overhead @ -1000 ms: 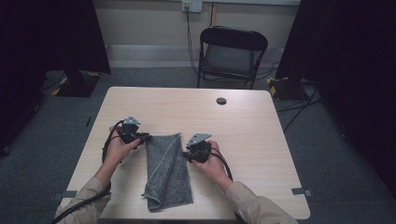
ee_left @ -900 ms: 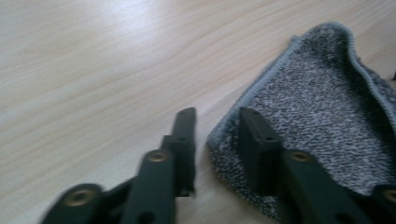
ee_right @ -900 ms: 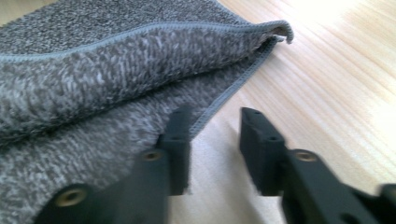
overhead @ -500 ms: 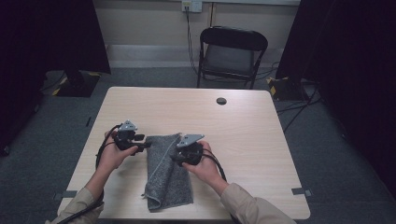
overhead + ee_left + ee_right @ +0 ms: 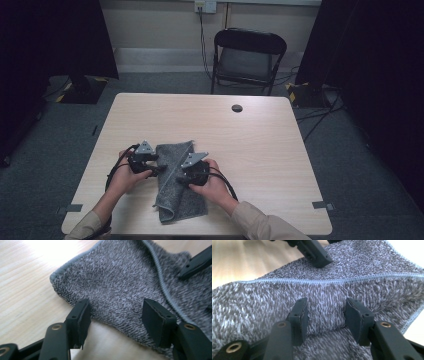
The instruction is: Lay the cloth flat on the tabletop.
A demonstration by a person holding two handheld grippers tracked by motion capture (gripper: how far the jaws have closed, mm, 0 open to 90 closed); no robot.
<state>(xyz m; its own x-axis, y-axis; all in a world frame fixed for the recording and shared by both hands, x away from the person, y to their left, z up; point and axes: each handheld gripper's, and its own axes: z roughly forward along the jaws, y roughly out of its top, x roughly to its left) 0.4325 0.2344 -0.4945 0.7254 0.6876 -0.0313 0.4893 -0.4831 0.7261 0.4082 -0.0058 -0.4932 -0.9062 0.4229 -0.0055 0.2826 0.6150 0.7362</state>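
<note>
A grey knitted towel [image 5: 176, 192] lies at the near middle of the wooden table [image 5: 260, 150], with a flap folded across it along a slanted hem. My left gripper [image 5: 159, 169] sits at the towel's left edge. In the left gripper view, the left gripper [image 5: 116, 307] is open over the towel [image 5: 120, 285], its pads clear of the cloth. My right gripper [image 5: 181, 181] rests on the towel's middle. In the right gripper view, the right gripper [image 5: 325, 306] straddles a raised ridge of towel [image 5: 324, 292], open. Both pairs of jaws have just been opening.
A small black round cap [image 5: 237, 108] sits in the tabletop at the far middle. A black folding chair [image 5: 247, 60] stands beyond the far edge. Bare wood lies to the right of and beyond the towel. Cables trail from both grippers toward the person.
The right gripper moved left across the towel, laying its upper right part over in a slanted fold. The left gripper came nearer the person. Both jaws opened and let go of the cloth.
</note>
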